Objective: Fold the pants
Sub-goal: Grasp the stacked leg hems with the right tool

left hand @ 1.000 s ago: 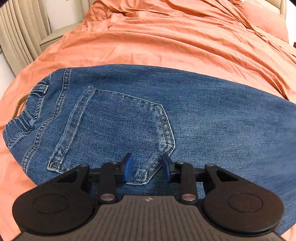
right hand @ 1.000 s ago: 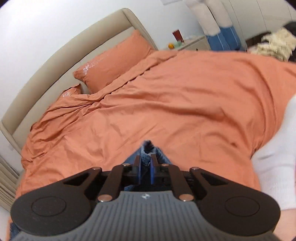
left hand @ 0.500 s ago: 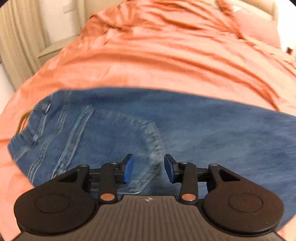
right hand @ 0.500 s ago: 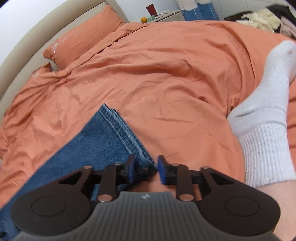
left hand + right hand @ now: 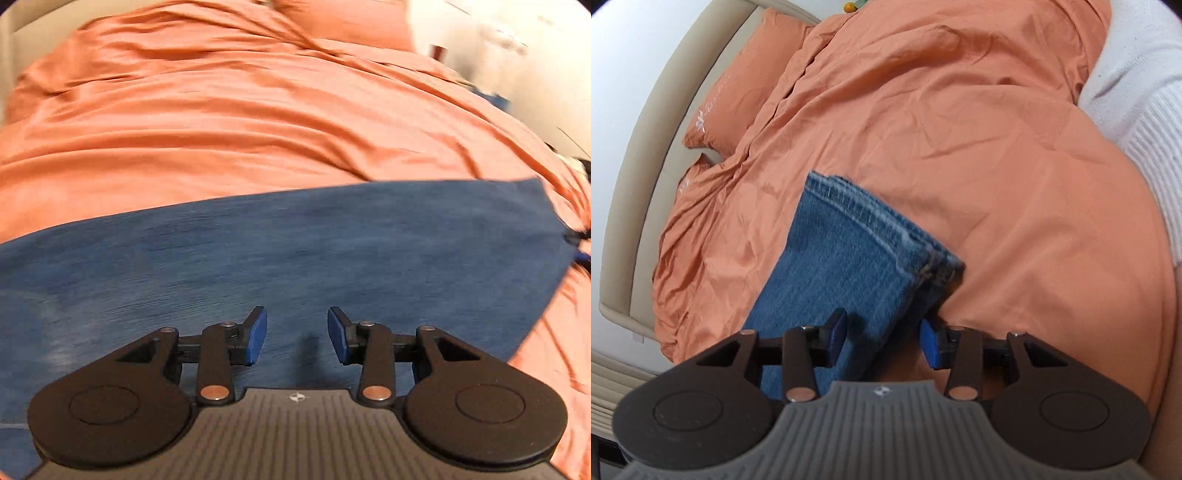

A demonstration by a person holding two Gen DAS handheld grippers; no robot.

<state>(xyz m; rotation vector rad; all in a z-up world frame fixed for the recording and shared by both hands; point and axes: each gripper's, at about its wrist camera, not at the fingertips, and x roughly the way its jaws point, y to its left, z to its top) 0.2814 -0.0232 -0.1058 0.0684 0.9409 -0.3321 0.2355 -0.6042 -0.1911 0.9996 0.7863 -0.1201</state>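
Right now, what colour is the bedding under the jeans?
Orange bedding; the right wrist view shows it best.

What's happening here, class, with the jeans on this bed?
A person with tongs in each hand is folding blue jeans on an orange duvet. The jeans lie flat, legs stacked. The right tongs are open near the hem, one finger over the denim. The left tongs are open above the middle of the leg, gripping nothing. A white sock shows at the edge.
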